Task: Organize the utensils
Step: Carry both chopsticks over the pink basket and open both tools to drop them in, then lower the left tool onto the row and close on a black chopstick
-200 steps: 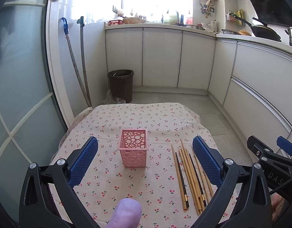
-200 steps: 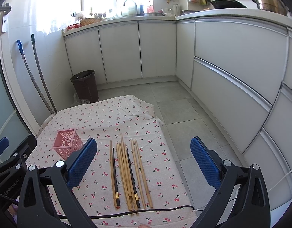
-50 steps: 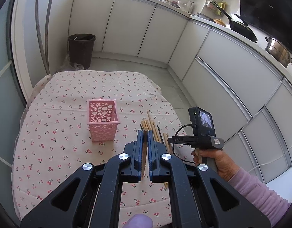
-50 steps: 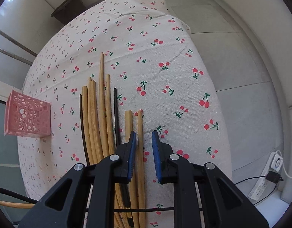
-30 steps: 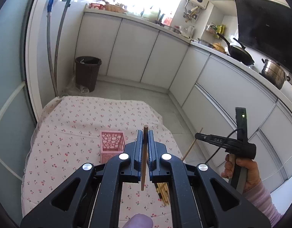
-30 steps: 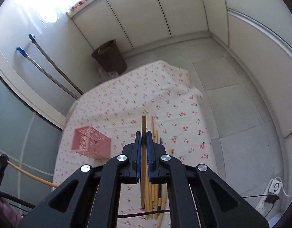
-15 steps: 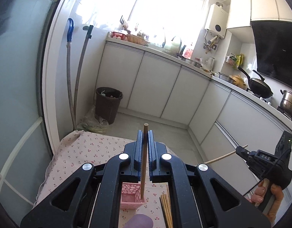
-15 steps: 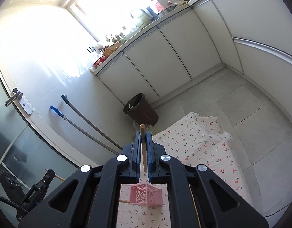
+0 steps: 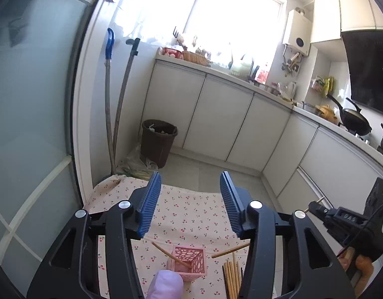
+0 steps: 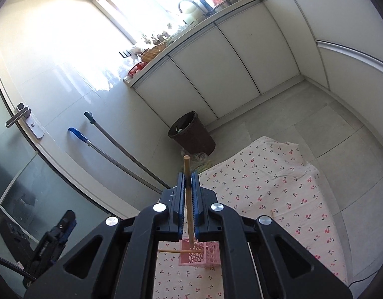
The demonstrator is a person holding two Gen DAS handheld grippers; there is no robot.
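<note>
A pink perforated basket (image 9: 191,261) stands on the cherry-print cloth (image 9: 189,214); one wooden chopstick (image 9: 170,254) leans in it, its end sticking out to the left. My left gripper (image 9: 189,189) is open and empty, high above the basket. My right gripper (image 10: 188,186) is shut on a wooden chopstick (image 10: 188,204), held upright with its lower end over the basket (image 10: 201,254). That chopstick also shows in the left wrist view (image 9: 230,250). Several more chopsticks (image 9: 231,277) lie on the cloth right of the basket.
A dark waste bin (image 9: 158,142) stands on the floor beyond the table. Two mop handles (image 9: 114,114) lean on the wall at left. White cabinets (image 9: 238,124) run along the back and right. The right gripper's body (image 9: 350,221) shows at the right edge.
My left gripper has opened and let go of its chopstick, which now leans in the pink basket. My right gripper has brought its chopstick over the basket.
</note>
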